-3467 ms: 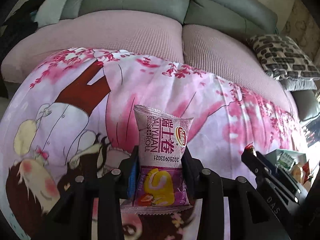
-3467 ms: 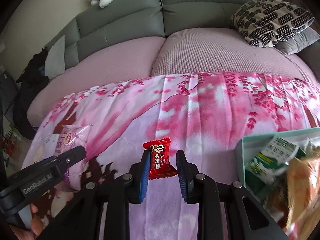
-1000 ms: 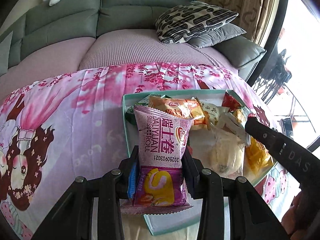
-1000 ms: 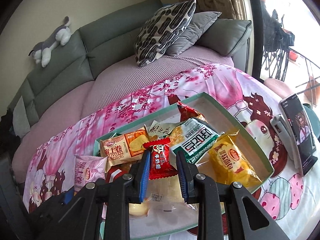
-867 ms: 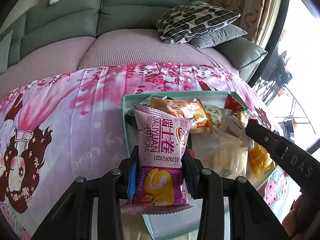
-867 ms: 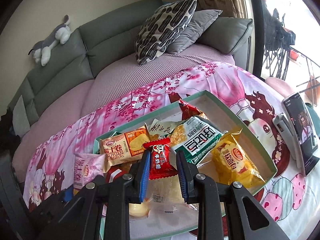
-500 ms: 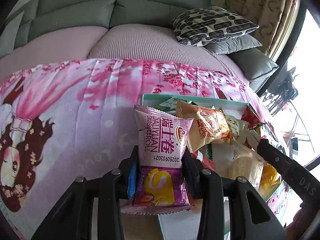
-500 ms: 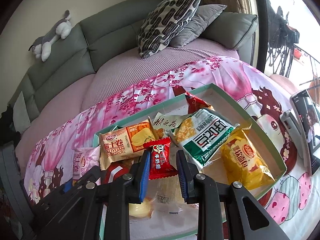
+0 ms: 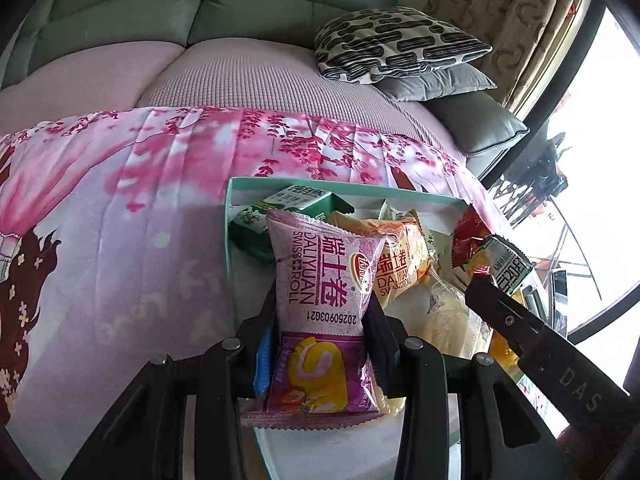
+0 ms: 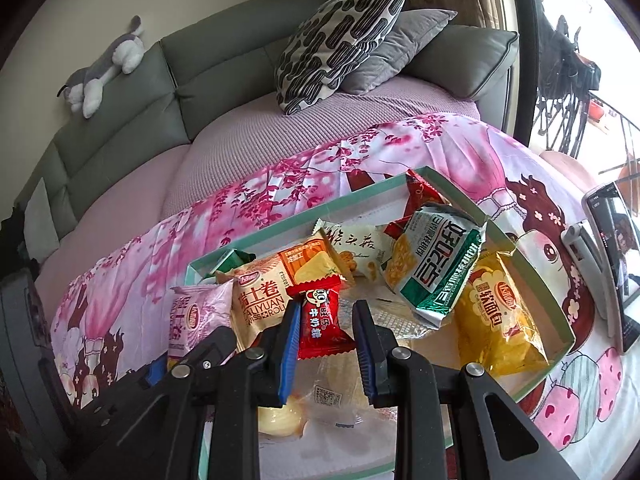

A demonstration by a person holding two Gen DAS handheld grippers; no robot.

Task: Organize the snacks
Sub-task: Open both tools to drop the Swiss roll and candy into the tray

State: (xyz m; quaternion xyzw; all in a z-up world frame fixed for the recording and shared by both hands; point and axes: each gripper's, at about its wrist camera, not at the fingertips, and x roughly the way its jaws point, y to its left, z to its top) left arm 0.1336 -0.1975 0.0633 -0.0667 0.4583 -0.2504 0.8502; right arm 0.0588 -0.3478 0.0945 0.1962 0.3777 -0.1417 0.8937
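Left wrist: left gripper (image 9: pixel 322 344) grips purple Swiss roll packet (image 9: pixel 320 308)

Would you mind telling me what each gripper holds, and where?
The left gripper pinches the purple Swiss roll packet mid-body; the right gripper clamps the red candy by its sides.

1. Daylight floods in from the window (image 9: pixel 580 168) on the right, totally blown out.
2. Heavy fisheye bending, black vignette corners.
3. Everything's fairly sharp; soft shadows under both grippers.

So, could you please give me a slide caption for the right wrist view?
Right gripper holding a red candy over a teal tray of snacks on a pink cloth.
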